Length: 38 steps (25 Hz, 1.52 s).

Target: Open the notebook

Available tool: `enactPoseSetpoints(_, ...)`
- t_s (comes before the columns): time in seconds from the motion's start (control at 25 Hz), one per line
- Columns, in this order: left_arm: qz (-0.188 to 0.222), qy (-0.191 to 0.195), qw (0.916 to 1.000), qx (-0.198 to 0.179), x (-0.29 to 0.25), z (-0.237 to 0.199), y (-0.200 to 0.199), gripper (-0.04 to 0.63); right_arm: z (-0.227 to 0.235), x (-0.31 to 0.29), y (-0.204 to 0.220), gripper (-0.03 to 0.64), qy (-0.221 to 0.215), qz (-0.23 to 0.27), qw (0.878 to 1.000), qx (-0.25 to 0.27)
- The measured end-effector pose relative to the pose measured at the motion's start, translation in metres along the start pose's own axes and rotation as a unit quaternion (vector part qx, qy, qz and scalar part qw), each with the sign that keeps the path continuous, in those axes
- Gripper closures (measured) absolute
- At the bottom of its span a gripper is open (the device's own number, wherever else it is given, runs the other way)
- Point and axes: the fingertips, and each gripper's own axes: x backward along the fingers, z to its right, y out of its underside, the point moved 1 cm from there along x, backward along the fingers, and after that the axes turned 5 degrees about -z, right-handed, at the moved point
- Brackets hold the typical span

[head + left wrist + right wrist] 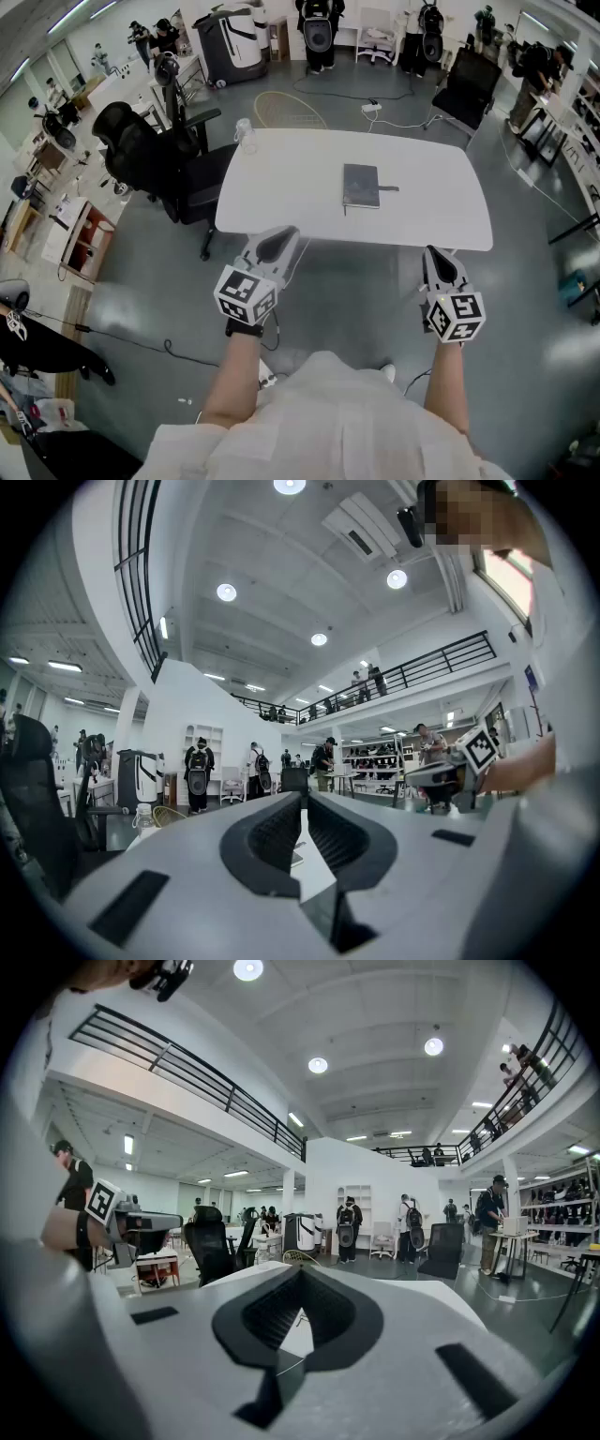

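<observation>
Progress: none visible. The notebook cover lies shut and neither tool touches it.

At the left of the head view, a black office chair (155, 164) stands by the left end of the white table (281, 187). A clear bottle (244, 134) sits on the table's upper-left corner.

The left gripper (284, 232) is at lower centre-left, at the table's near edge. Its jaws are drawn together with nothing between them.

The dark grey notebook (361, 186) lies flat at mid-table, well apart from both tools. A small dark tab projects from its right edge.

The right gripper (437, 251) is at lower right, just short of the near edge. Its jaws are also pressed together and empty.

Remaining, as a judgement: the whole task. Both tools must reach forward to the notebook, one to steady it and the other to catch the cover edge and swing it over. Closed jaws would need to part first if the cover is to be pinched.
</observation>
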Motion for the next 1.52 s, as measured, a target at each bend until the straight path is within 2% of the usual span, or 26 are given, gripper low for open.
enactPoseSetpoints(0.56,0.004,0.001,1.0000,0.001,-0.005,0.003,-0.003,0.572,0.004,0.001,0.000,0.617,0.001,0.002,1.000,-0.006)
enactPoseSetpoints(0.92,0.011,-0.002,0.9999,0.004,-0.002,0.001,-0.004,0.572,0.006,0.006,0.001,0.614,-0.006,0.022,0.998,-0.054)
enactPoseSetpoints(1.52,0.010,-0.017,0.9996,0.020,0.003,-0.024,0.005,0.572,-0.013,-0.017,0.003,0.589,-0.020,0.004,0.999,-0.042)
